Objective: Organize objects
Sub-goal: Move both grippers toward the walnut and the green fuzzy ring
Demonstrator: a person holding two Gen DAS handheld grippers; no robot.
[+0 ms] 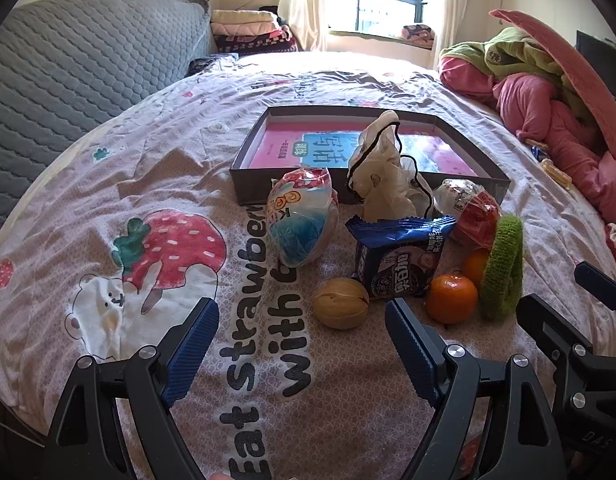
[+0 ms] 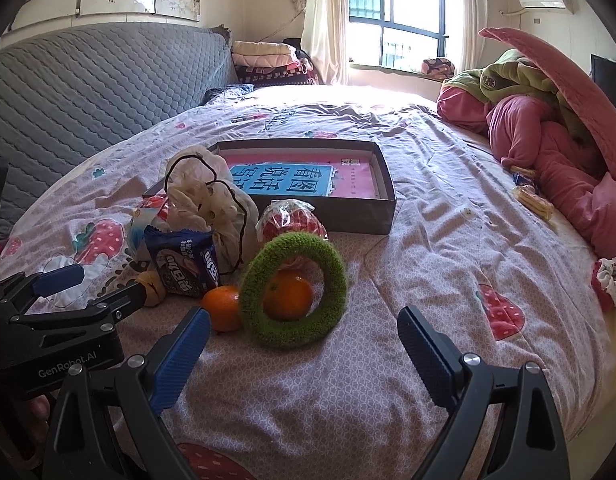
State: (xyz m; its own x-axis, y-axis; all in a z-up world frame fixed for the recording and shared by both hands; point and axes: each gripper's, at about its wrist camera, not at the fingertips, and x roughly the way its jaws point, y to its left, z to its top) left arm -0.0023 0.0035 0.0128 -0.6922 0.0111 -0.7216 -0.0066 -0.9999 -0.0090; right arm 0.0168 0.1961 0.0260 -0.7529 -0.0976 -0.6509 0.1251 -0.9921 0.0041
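Observation:
A grey shallow box (image 1: 244, 188) (image 2: 384, 200) with a pink and blue book inside lies on the bed. In front of it sits a pile: a blue and white wrapped bun (image 1: 300, 220), a white drawstring pouch (image 1: 384, 176) (image 2: 212, 200), a blue cookie packet (image 1: 396, 260) (image 2: 184, 268), a red wrapped snack (image 1: 474, 212) (image 2: 292, 220), a walnut (image 1: 340, 302), two tangerines (image 1: 452, 298) (image 2: 288, 296) and a green fuzzy ring (image 1: 504, 268) (image 2: 332, 280). My left gripper (image 1: 300, 344) is open, short of the walnut. My right gripper (image 2: 304, 348) is open, just short of the ring.
The bed sheet (image 2: 428, 264) has strawberry prints. Pink and green bedding (image 2: 548, 140) is heaped at the right, with small snack packets (image 2: 532, 196) beside it. A grey quilted headboard (image 1: 68, 80) stands at the left. A floral scrunchie (image 2: 612, 280) lies at the right edge.

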